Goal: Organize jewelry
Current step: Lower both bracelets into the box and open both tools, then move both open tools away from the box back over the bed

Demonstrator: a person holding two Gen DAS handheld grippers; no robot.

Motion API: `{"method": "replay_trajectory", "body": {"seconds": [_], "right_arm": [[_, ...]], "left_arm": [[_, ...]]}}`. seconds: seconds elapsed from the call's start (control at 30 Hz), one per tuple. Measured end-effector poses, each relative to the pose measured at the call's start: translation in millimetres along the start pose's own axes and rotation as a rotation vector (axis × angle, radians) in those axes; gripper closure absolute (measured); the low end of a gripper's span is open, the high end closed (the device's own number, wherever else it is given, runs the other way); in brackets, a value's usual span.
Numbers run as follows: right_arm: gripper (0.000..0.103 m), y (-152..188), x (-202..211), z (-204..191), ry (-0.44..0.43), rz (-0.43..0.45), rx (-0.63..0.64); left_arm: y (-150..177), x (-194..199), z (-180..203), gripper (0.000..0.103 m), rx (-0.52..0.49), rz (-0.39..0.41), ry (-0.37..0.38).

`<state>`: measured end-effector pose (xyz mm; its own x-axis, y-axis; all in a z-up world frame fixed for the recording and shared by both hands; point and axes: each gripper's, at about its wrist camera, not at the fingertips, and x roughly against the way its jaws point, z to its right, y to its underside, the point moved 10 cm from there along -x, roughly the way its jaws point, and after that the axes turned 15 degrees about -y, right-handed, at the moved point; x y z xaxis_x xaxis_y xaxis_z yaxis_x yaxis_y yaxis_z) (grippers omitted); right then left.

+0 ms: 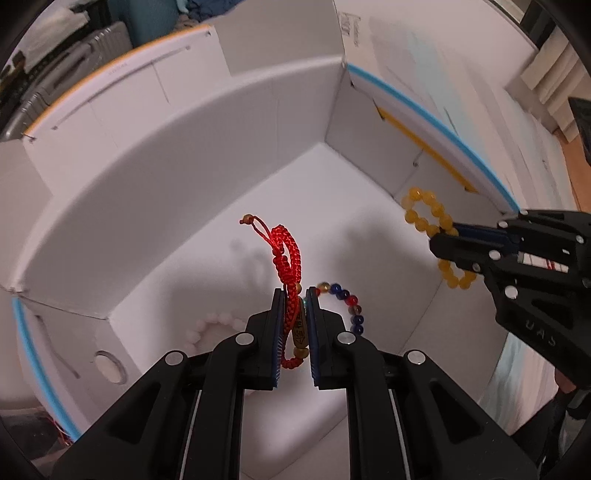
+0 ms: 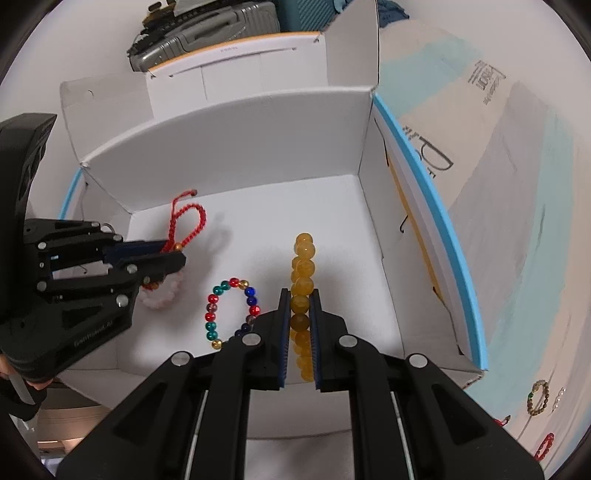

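Note:
My left gripper is shut on a red braided cord bracelet with a brass charm, held above the floor of the white box. It also shows in the right wrist view with the red bracelet. My right gripper is shut on a yellow bead bracelet, held inside the box; it shows in the left wrist view with the yellow beads. A multicoloured bead bracelet and a pale pink bead bracelet lie on the box floor.
The box has tall white walls and open flaps with blue edges. More bracelets lie outside on the surface at the right. Grey suitcases stand behind the box.

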<state>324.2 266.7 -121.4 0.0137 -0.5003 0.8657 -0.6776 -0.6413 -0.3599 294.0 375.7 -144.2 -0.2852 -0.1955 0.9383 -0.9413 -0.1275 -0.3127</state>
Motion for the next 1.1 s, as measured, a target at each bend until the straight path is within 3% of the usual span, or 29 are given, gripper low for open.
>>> {"method": "replay_trajectory", "body": {"seconds": [0.47, 0.53, 0.57, 0.6, 0.67, 0.8, 1.1], "right_arm": [[0.094, 7, -32, 7, 0.009, -0.065, -0.031], [0.092, 8, -33, 8, 0.017, -0.066, -0.032], [0.089, 8, -33, 8, 0.021, -0.063, -0.034], [0.079, 7, -32, 8, 0.034, -0.055, -0.030], [0.068, 4, -29, 7, 0.052, -0.033, -0.016], [0.054, 3, -29, 7, 0.048, -0.024, -0.023], [0.034, 0, -18, 12, 0.061, 0.022, -0.021]], "left_arm": [[-3, -24, -3, 0.089, 0.013, -0.071, -0.009], [-4, -24, -3, 0.081, 0.009, -0.065, -0.021], [-6, -22, -4, 0.063, 0.012, -0.055, -0.028], [-7, -18, -4, 0.043, 0.020, -0.044, -0.039], [-11, -14, -8, 0.027, 0.042, -0.022, -0.061], [-13, -13, -8, 0.019, 0.036, -0.017, -0.089], [-18, -8, -11, 0.011, 0.044, 0.000, -0.112]]}}
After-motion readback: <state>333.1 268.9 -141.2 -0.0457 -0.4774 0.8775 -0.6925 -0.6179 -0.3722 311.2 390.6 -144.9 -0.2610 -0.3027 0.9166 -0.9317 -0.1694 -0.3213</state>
